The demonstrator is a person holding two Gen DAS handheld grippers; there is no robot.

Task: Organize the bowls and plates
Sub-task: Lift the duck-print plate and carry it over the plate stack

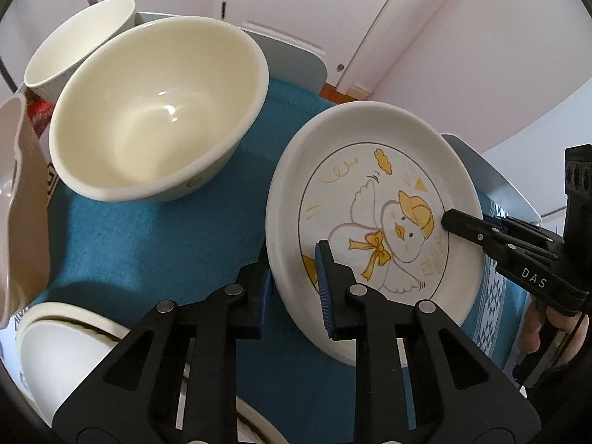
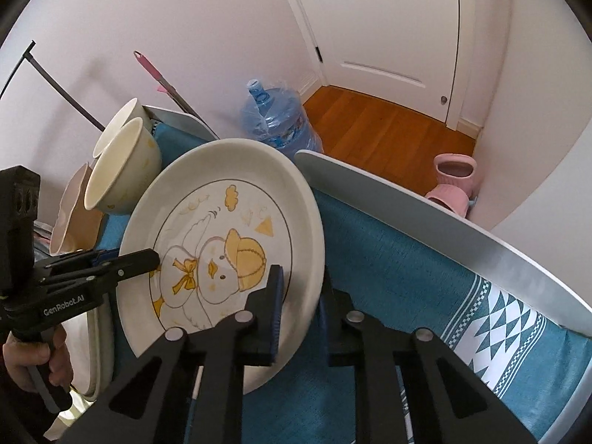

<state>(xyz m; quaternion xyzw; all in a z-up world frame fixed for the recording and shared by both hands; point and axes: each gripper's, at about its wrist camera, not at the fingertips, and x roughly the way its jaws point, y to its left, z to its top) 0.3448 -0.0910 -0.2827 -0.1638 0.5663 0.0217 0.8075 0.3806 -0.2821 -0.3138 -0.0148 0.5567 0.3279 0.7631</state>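
Note:
A white plate (image 1: 373,170) with a yellow duck drawing lies on the teal cloth (image 1: 148,244), tilted a little. My left gripper (image 1: 294,292) is shut on its near left rim, one blue pad on the plate's face and the other under the rim. In the right wrist view, my right gripper (image 2: 299,314) is shut on the opposite rim of the same plate (image 2: 207,170). Each gripper shows in the other's view: the right gripper (image 1: 455,222) at the plate's right edge, the left gripper (image 2: 153,257) at its left edge. A large cream bowl (image 1: 159,118) stands behind the plate.
A smaller cream bowl (image 1: 77,40) stands behind the large one, a pink dish (image 1: 18,203) at far left, white bowls (image 1: 66,351) at near left. The grey table edge (image 2: 444,214) runs along the right. On the floor beyond are a blue water jug (image 2: 277,122) and pink slippers (image 2: 453,181).

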